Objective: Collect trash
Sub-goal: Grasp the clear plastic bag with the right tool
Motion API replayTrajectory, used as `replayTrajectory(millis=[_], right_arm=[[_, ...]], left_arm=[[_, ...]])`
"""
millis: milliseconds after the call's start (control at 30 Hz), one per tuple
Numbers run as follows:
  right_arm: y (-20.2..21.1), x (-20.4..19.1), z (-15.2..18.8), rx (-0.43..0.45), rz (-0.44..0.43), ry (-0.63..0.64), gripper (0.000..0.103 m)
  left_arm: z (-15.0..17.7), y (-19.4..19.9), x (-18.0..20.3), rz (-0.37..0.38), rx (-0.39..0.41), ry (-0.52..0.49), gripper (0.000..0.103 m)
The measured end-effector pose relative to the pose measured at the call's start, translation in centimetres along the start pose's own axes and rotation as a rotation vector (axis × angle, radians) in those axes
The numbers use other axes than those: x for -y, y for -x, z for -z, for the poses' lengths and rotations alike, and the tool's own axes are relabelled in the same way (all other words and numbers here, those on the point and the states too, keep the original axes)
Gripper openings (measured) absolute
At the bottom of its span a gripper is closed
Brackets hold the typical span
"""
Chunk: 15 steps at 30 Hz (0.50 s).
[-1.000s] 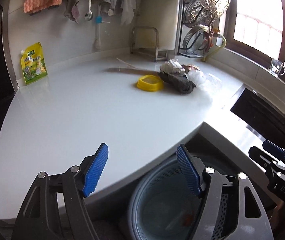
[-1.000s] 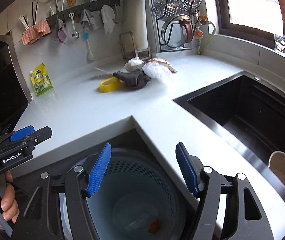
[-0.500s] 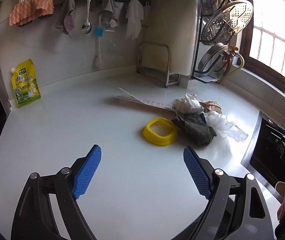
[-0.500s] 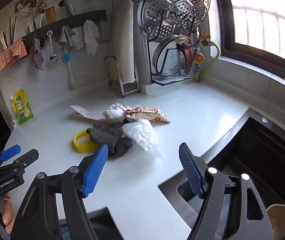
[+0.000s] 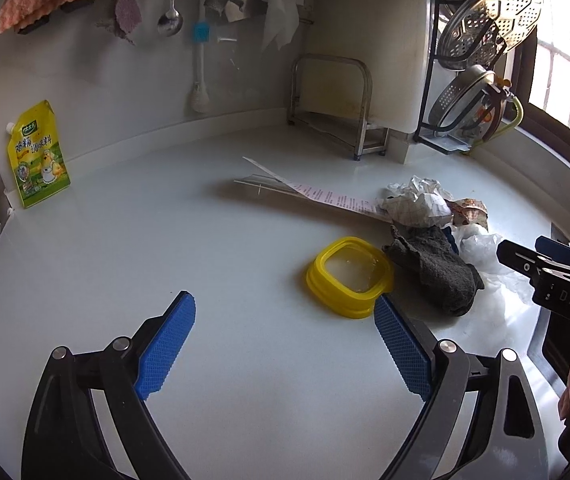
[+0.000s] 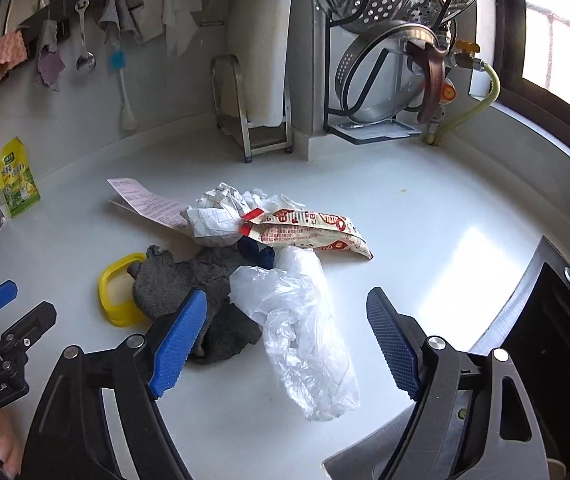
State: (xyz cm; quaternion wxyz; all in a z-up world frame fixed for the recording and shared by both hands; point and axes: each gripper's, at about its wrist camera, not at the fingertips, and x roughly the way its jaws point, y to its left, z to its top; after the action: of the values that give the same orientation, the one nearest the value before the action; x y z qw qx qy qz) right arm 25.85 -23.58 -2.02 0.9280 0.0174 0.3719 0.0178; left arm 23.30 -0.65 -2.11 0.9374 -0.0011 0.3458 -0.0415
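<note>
Left gripper (image 5: 285, 344) w/ blue ribbed pads hangs over bare white countertop (image 5: 125, 264), jaws spread wide, nothing between them; they've just been opening. Its right pad sits just in front of the yellow rounded-square plastic lid (image 5: 349, 276), not touching as far as I can tell.

Right gripper (image 6: 287, 344), same blue pads, also gaping & empty-handed, jaws just been opening too. Between its pads in the right wrist view lies a crumpled clear plastic bag (image 6: 305, 332), flat on the counter, pads not pressing it. Left pad overlaps the dark grey rumpled cloth (image 6: 189, 284) in view; contact can't be told.

Trash pile sits mid-counter, toward the back wall: crumpled white gridded paper ball (image 6: 217, 220), red-and-white printed snack wrapper (image 6: 309, 232) lying over the bag's far end, long white printed receipt (image 6: 145, 202) sticking out to the left from under the paper ball. A bit of dark blue stuff (image 6: 255, 250) peeks out between cloth & wrapper; can't tell what. Yellow lid touches the cloth's left edge.

Black sink (image 6: 557, 340) at right of the pile. Yellow-green stand-up seasoning pouch (image 5: 37, 160) leans on the wall at far left, well apart from the pile. Person's fingers (image 6: 5, 444) show low left, on the left gripper's handle.
</note>
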Motion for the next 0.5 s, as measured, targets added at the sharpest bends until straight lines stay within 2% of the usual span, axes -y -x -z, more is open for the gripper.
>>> replayTrajectory(millis=[167,367,433,500], right_arm=[[-2.4,0.5,-0.3,-0.053,-0.001,-0.011,0.079],[-3.7,1.2,-0.4,-0.074,-0.029,-0.048,0.076],[-3.9,1.4,-0.4,-0.079,-0.044,-0.055,0.058],[-4.1,1.5,-0.3,-0.093,-0.051,-0.056,0.047]], left_arm=[[0.0,-0.6,-0.1,-0.004,-0.008,0.001,0.09],[0.0,-1.2,0.5,-0.003,-0.022,-0.008,0.09],[0.0,-1.2,0.7,0.001,-0.023,-0.012,0.09],[-0.1,-1.3,0.9,0.005,-0.025,-0.012,0.091]])
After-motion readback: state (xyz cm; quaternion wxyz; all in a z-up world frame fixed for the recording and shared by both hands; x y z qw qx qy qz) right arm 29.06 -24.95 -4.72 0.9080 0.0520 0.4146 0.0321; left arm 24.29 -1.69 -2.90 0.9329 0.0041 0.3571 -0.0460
